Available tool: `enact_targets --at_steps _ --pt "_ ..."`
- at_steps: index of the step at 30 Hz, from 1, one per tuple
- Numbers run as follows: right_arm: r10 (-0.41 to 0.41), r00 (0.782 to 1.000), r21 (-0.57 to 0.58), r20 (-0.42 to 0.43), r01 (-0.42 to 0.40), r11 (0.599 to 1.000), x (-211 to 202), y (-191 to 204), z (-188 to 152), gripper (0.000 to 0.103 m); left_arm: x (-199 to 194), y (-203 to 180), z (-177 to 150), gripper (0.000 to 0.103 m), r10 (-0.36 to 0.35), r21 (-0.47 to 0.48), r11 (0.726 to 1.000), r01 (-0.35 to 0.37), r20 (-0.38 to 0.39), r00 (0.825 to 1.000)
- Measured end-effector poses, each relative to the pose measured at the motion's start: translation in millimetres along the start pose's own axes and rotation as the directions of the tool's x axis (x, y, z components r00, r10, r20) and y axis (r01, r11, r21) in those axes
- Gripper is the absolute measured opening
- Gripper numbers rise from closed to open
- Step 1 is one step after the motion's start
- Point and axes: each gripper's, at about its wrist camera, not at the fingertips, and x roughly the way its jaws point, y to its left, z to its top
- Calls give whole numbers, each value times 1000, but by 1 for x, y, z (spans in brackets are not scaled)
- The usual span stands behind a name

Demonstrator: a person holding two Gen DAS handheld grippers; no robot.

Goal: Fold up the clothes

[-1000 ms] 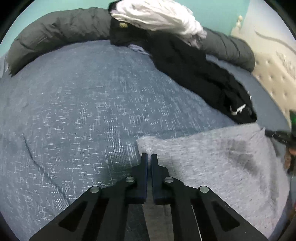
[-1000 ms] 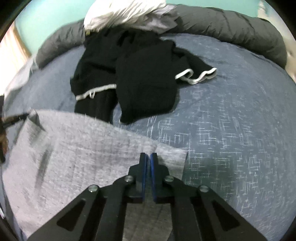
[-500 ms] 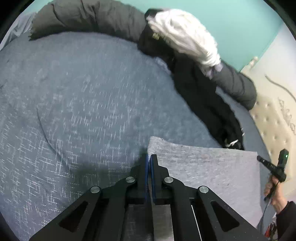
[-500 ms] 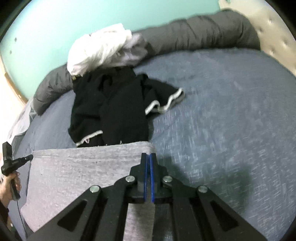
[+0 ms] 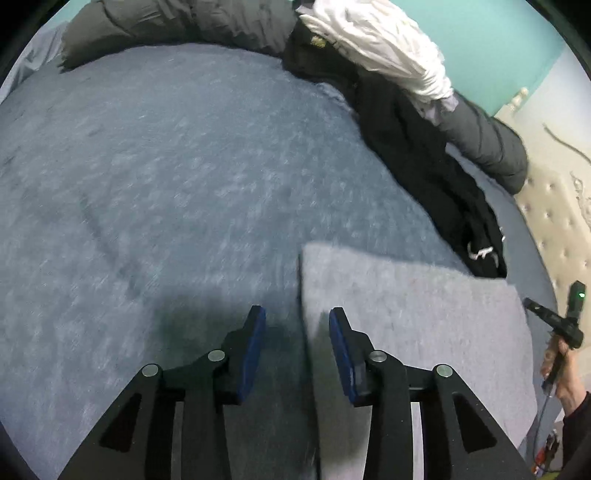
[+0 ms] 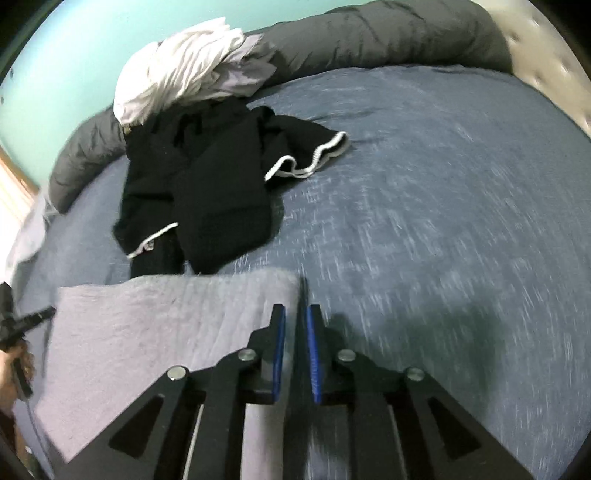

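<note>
A light grey folded cloth (image 5: 413, 332) lies flat on the blue bed (image 5: 184, 184). My left gripper (image 5: 297, 319) is open just above the cloth's left edge, which runs between the two blue pads (image 5: 255, 343). In the right wrist view the same cloth (image 6: 166, 332) spreads to the left, and its right edge passes through my right gripper (image 6: 296, 314). That gripper is open by a narrow gap and the cloth is not pinched. Each gripper also shows in the other's view as a small dark shape: the right one (image 5: 554, 321) in a hand, the left one (image 6: 22, 325).
A heap of black clothes with white trim (image 6: 207, 184) lies beyond the cloth, topped by a white garment (image 6: 184, 70). A rolled dark grey duvet (image 6: 388, 33) lines the far edge. A tufted headboard (image 5: 561, 229) stands at the right. The bed's blue cover spreads wide on the left.
Both grippers were shut on the grey cloth's corners and carried them over; now both have opened and the cloth lies folded on the bed.
</note>
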Motion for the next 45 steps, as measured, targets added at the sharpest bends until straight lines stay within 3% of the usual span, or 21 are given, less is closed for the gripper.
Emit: enact_targets --at_steps 5,9,12,17,22,27,33,37,45 --pt "73 997 1 4 -73 997 -44 6 -30 12 -39 -8 -27 39 -2 15 1000 2 12 1000" --pt "123 992 -16 -25 -124 992 -67 30 -60 12 -66 -28 -60 39 -64 6 998 64 35 997" --pt "119 992 -38 -52 -121 992 -78 45 -83 12 -71 -42 -83 40 -80 20 997 80 29 996" --pt "155 986 27 -64 -154 988 -89 46 -119 12 -76 -64 -122 41 -80 66 995 79 21 997" --pt "114 988 42 -102 -110 993 -80 45 -142 12 -74 -76 -153 41 -75 96 993 73 12 997" --pt "17 992 34 -128 -12 999 -66 41 -154 12 -71 -68 -173 41 -55 81 995 53 23 998" --pt "34 997 8 -69 -33 999 -85 68 -148 12 -71 -54 -185 41 -83 45 996 81 46 996" --pt "46 998 -10 -29 -47 999 -98 87 -144 12 -74 -58 -186 46 -98 42 995 95 74 992" --pt "179 981 -95 -79 -186 978 -79 164 -157 12 -93 -58 -190 50 -122 44 992 117 125 985"
